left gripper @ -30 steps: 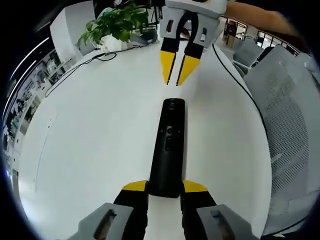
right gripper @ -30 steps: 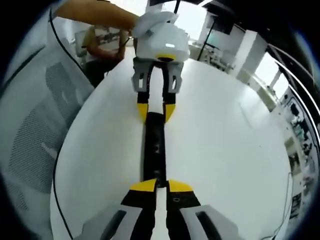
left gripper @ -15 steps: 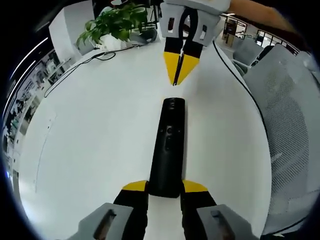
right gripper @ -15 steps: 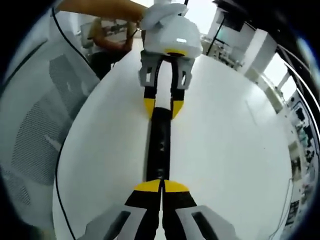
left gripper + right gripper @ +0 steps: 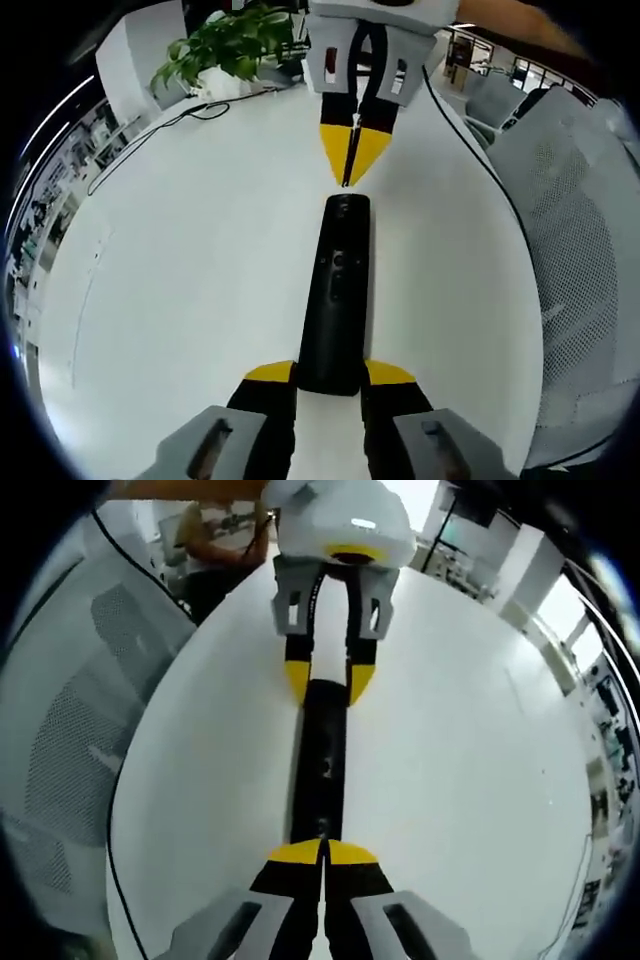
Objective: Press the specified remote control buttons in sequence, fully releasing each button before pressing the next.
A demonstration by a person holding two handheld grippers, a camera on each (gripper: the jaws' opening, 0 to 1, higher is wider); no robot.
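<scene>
The white table [image 5: 180, 280] is carrying a black remote control [image 5: 337, 295], which is lying flat along its middle. I am holding the remote's near end between the jaws of my left gripper [image 5: 330, 375], which are parted just enough to clamp it. My right gripper [image 5: 351, 170] is pointing at the remote's far end, jaws pressed together; whether the tips are touching it is hard to make out. The left gripper view is showing a potted plant [image 5: 235, 45] and a cable [image 5: 170, 125].
</scene>
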